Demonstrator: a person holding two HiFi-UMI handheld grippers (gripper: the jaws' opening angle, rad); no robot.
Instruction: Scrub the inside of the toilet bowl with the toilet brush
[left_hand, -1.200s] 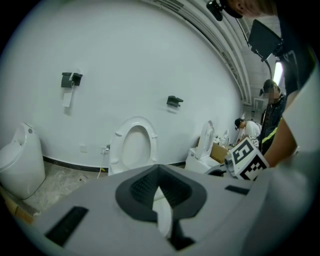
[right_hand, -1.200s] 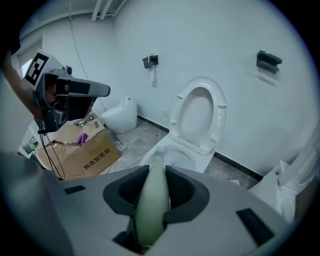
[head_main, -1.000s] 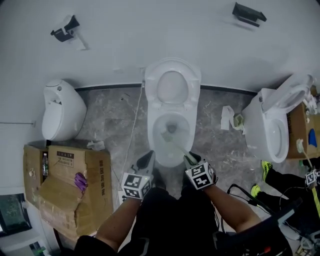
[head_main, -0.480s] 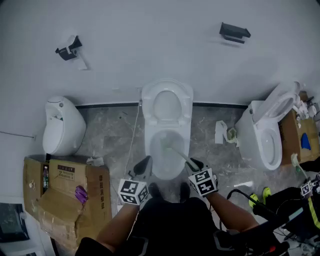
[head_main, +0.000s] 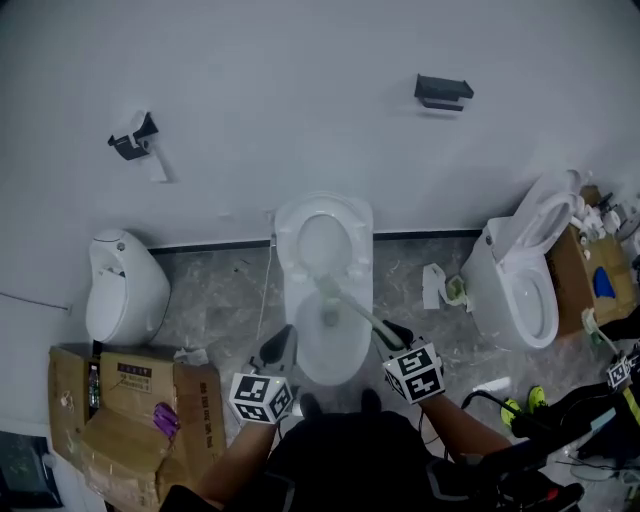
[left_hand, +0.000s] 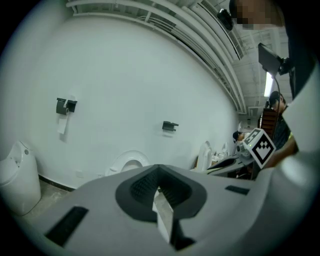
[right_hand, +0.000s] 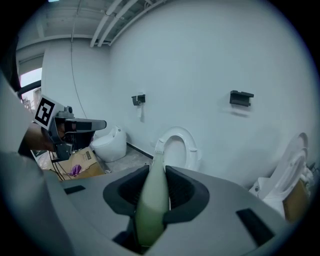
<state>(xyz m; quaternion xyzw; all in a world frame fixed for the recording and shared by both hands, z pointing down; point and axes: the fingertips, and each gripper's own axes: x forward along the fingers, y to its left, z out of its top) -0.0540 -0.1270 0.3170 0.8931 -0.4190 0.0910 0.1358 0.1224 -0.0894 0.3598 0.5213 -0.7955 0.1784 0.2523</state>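
The white toilet (head_main: 322, 330) stands in the middle with its lid raised against the wall. My right gripper (head_main: 391, 334) is at the bowl's front right, shut on the pale green handle of the toilet brush (head_main: 352, 308). The handle slants up and left, and the brush head (head_main: 326, 288) is over the back of the bowl. In the right gripper view the handle (right_hand: 151, 200) runs out between the jaws, and the bristles (right_hand: 158, 146) show against the raised lid (right_hand: 178, 146). My left gripper (head_main: 279, 348) hangs at the bowl's front left, shut and holding nothing (left_hand: 159, 194).
A white urinal-like fixture (head_main: 124, 287) and a torn cardboard box (head_main: 130, 420) are at the left. A second toilet (head_main: 515, 285) with its lid up stands at the right, with cables (head_main: 520, 410) on the floor near it. A thin hose (head_main: 264, 295) runs beside the bowl.
The brush head has risen from the bottom of the bowl toward its back. The head view has pulled back, so the toilet sits lower in the picture. Both grippers stay as they were.
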